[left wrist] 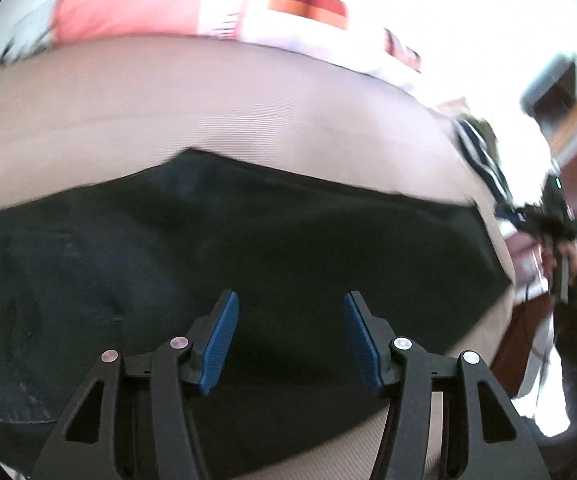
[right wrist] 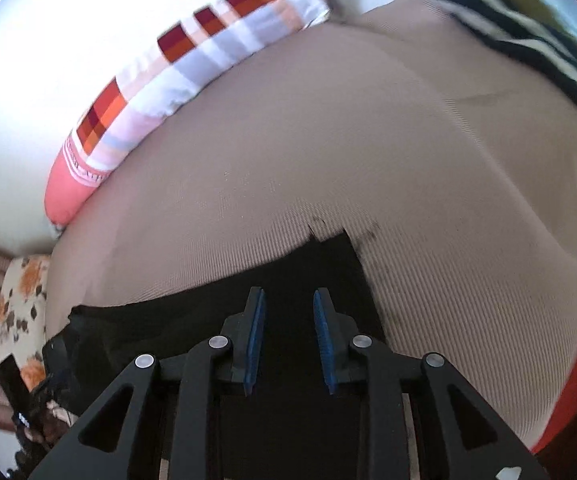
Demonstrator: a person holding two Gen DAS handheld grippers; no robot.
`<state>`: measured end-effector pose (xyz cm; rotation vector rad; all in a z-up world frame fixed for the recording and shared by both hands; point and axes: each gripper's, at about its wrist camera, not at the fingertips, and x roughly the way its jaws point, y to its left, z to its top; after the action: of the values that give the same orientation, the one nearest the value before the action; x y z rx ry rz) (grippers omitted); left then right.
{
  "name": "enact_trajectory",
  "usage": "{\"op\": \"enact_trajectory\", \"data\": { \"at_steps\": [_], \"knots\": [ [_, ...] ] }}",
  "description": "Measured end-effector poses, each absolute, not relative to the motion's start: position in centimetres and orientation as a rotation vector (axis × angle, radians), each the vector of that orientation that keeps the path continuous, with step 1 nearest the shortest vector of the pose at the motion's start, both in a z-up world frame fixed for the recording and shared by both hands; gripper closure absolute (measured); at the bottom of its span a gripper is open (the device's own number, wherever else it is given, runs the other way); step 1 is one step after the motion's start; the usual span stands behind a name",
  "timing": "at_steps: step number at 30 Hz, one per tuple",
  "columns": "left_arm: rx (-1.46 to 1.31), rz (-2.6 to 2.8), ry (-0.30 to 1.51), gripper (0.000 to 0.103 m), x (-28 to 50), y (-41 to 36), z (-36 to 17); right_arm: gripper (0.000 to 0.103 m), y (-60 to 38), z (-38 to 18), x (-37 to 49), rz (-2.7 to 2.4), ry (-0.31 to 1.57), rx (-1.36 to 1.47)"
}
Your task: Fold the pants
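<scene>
Pants [left wrist: 272,240], dark flat denim on ribbed beige bedcover [left wrist: 168,112]; left tongs [left wrist: 290,344] and right tongs [right wrist: 289,340] released, empty.

beyond the dark pants [right wrist: 248,312], the beige bed cover [right wrist: 328,152] lies bare across the middle of the right wrist frame. a patterned pillow [right wrist: 192,60] blocks the upper left, a striped garment [right wrist: 520,36] the upper right.
</scene>
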<state>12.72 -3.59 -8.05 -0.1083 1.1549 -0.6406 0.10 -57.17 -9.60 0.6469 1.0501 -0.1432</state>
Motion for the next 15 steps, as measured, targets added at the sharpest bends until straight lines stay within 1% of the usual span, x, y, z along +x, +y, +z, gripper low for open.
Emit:
{"op": "enact_trajectory", "data": {
  "at_steps": [8, 15],
  "knots": [
    [-0.192, -0.540, 1.183, 0.047, 14.2, -1.2, -9.1, 0.079, -60.0, -12.3, 4.7, -0.075, 1.137, 0.656],
    [-0.156, -0.514, 1.194, 0.047, 14.4, -1.9, -8.5, 0.079, -60.7, -14.0, 5.7, -0.003, 1.170, 0.636]
  ]
}}
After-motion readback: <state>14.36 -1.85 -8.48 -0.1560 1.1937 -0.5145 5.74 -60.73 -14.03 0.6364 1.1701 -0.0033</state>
